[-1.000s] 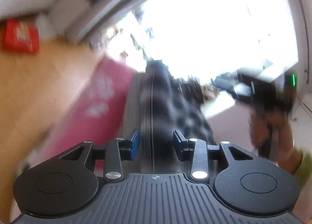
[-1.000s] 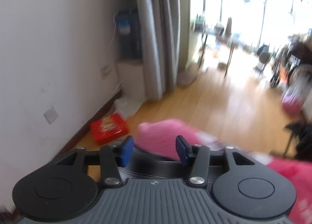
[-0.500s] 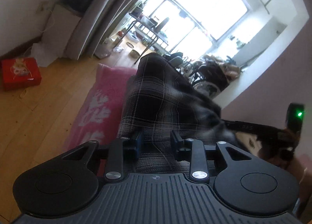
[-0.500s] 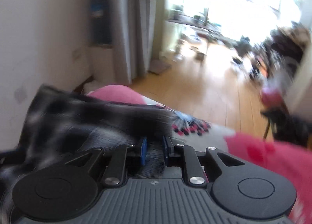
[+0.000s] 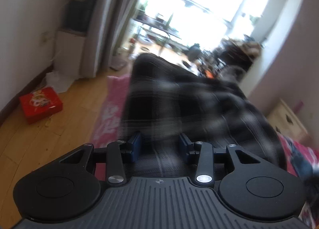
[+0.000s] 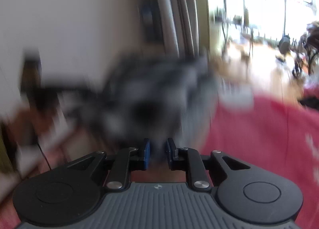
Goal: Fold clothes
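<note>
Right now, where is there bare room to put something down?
Bare wood floor lies between the red box and the pink bedding. The bedding is crowded: the plaid garment covers its middle.

Our right hand-held gripper [image 6: 157, 152] has closed on the plaid cloth [image 6: 151, 97] and dropped toward the pink bedding [image 6: 259, 139]; our left hand-held gripper [image 5: 159, 147], rolled upright, is opening around the cloth.

Right gripper [image 6: 158, 150] jaws narrow, dark plaid garment [image 6: 151, 97] bunched between them, heavily blurred. Pink cloth [image 6: 259, 133] to its right. Grey curtain [image 6: 179, 19] behind.
</note>
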Motion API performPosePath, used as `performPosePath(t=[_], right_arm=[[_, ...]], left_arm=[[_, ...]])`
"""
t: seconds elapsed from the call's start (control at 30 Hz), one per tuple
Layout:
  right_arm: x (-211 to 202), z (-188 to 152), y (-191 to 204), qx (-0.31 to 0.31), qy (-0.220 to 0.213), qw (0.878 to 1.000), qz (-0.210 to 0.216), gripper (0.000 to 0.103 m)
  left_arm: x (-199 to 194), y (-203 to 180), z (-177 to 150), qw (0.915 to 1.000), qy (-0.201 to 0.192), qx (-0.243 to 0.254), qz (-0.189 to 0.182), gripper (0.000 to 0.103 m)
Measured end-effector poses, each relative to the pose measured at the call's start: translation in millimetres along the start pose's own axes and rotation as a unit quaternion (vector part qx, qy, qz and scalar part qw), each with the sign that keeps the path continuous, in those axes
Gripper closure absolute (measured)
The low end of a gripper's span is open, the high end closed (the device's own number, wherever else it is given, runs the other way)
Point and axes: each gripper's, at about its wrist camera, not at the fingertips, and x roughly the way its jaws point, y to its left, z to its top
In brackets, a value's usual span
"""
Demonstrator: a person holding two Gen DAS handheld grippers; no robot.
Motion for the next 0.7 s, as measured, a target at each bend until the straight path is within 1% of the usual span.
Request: performPosePath(t=[0.07, 0.13, 0.23, 0.27, 0.3, 0.37, 0.43, 0.47, 0.5, 0.53, 0.57, 0.6, 0.67, 0.7], right_arm=[[1, -19, 2, 0.001, 0.023, 0.999, -0.025, 0.084], [-13, -34, 1, 0.031, 0.027, 0.999, -0.026, 0.083], [-41, -52, -6, 0.085, 0.019, 0.996, -0.021, 0.083], [-52, -58, -6, 0.096, 0.017, 0.995, -0.022, 0.083], [-64, -63, -2, 0.102, 0.014, 0.994, -0.023, 0.083], [-85, -75, 7, 0.097, 0.001, 0.995, -0.033, 0.080], [-110, -87, 23, 0.088, -0.010, 0.995, -0.047, 0.073], [-122, -93, 29, 0.091, -0.015, 0.995, -0.049, 0.071], [-134, -99, 34, 0.096, -0.021, 0.994, -0.051, 0.060], [-147, -104, 38, 0.105, -0.026, 0.993, -0.049, 0.055], [-159, -108, 41, 0.115, -0.031, 0.992, -0.047, 0.054], [-171, -113, 45, 0.126, -0.036, 0.990, -0.044, 0.050], [-195, -121, 49, 0.144, -0.044, 0.988, -0.042, 0.043], [-206, -125, 52, 0.150, -0.045, 0.987, -0.042, 0.038]], left_arm=[[-13, 5, 2, 0.9996, -0.011, -0.026, 0.001, 0.063], [-34, 1, 5, 0.9994, -0.023, -0.026, 0.006, 0.061], [-72, -19, 2, 0.9992, -0.034, 0.014, 0.013, 0.056], [-87, -28, -3, 0.9990, -0.034, 0.027, 0.011, 0.050], [-102, -38, -7, 0.9986, -0.034, 0.040, 0.009, 0.047], [-131, -60, -20, 0.9974, -0.031, 0.065, 0.005, 0.044], [-158, -84, -39, 0.9958, -0.028, 0.087, 0.005, 0.035], [-171, -96, -49, 0.9949, -0.027, 0.097, 0.005, 0.028], [-182, -105, -59, 0.9944, -0.024, 0.102, 0.007, 0.020], [-193, -115, -69, 0.9943, -0.017, 0.105, 0.006, 0.016], [-203, -124, -78, 0.9941, -0.008, 0.108, 0.005, 0.007], [-213, -132, -88, 0.9938, -0.004, 0.111, 0.009, 0.002], [-233, -147, -107, 0.9930, 0.004, 0.117, 0.020, 0.002], [-240, -154, -115, 0.9921, 0.007, 0.121, 0.032, 0.001]])
